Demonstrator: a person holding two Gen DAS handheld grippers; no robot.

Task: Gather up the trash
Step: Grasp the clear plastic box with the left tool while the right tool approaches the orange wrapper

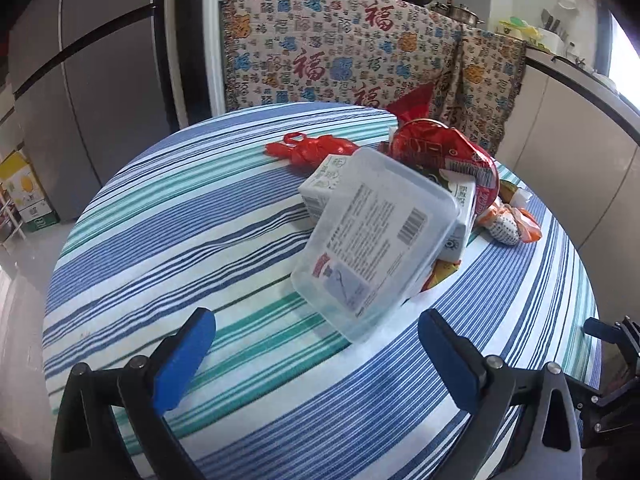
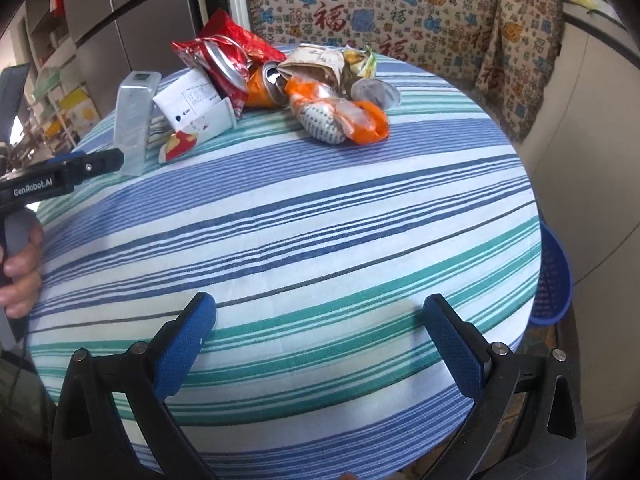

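A pile of trash lies on the striped round table [image 1: 248, 216]. In the left wrist view my left gripper [image 1: 316, 354] is open just short of a clear plastic box [image 1: 372, 240] that leans on a white carton [image 1: 320, 190], with a red noodle cup [image 1: 444, 152] and a red plastic bag [image 1: 312, 148] behind. In the right wrist view my right gripper [image 2: 320, 344] is open and empty above bare cloth. The pile is far ahead: clear box [image 2: 134, 124], white carton [image 2: 196, 108], red wrapper [image 2: 228, 52], orange can [image 2: 268, 86], orange bag [image 2: 340, 114].
A blue mesh basket [image 2: 552, 280] stands beside the table's right edge. The left gripper [image 2: 60, 176] and the hand holding it show at the left of the right wrist view. A patterned cloth [image 1: 360, 52] covers the counter behind. A fridge [image 1: 80, 80] stands at the left.
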